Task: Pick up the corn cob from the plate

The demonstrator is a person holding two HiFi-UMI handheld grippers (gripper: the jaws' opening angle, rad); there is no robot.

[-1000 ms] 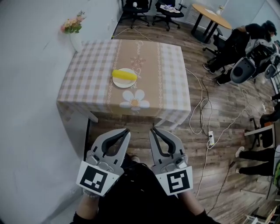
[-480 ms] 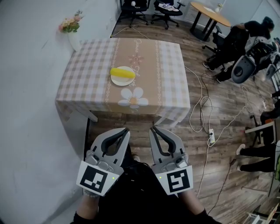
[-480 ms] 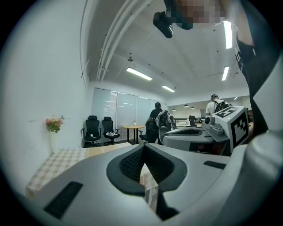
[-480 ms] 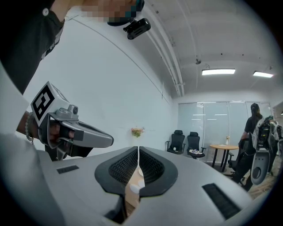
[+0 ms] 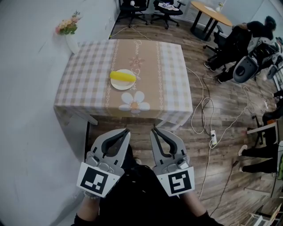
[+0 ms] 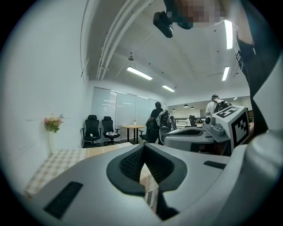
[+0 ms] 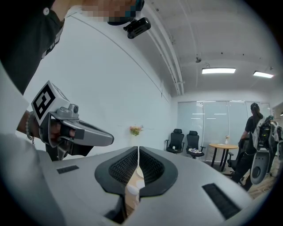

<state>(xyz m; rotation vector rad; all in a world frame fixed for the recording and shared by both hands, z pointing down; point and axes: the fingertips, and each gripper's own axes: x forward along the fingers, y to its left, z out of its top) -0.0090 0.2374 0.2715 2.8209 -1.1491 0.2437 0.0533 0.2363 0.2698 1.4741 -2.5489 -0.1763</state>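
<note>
A yellow corn cob (image 5: 122,76) lies across a white plate (image 5: 123,84) near the middle of a table with a checked cloth (image 5: 84,84). Both grippers are held low in front of my body, well short of the table's near edge. My left gripper (image 5: 127,131) is shut with nothing in it, and its closed jaws fill the left gripper view (image 6: 143,149). My right gripper (image 5: 153,130) is beside it, also shut and empty; in the right gripper view (image 7: 138,150) the jaws meet, leaving a thin slit.
A vase of flowers (image 5: 68,33) stands at the table's far left corner, by the white wall. Cables and a power strip (image 5: 213,139) lie on the wooden floor to the right. Office chairs, a round table (image 5: 212,13) and seated people (image 5: 247,35) are further back.
In the head view the table and plate have drifted slightly left. Both grippers keep their place in the picture and stay shut.
</note>
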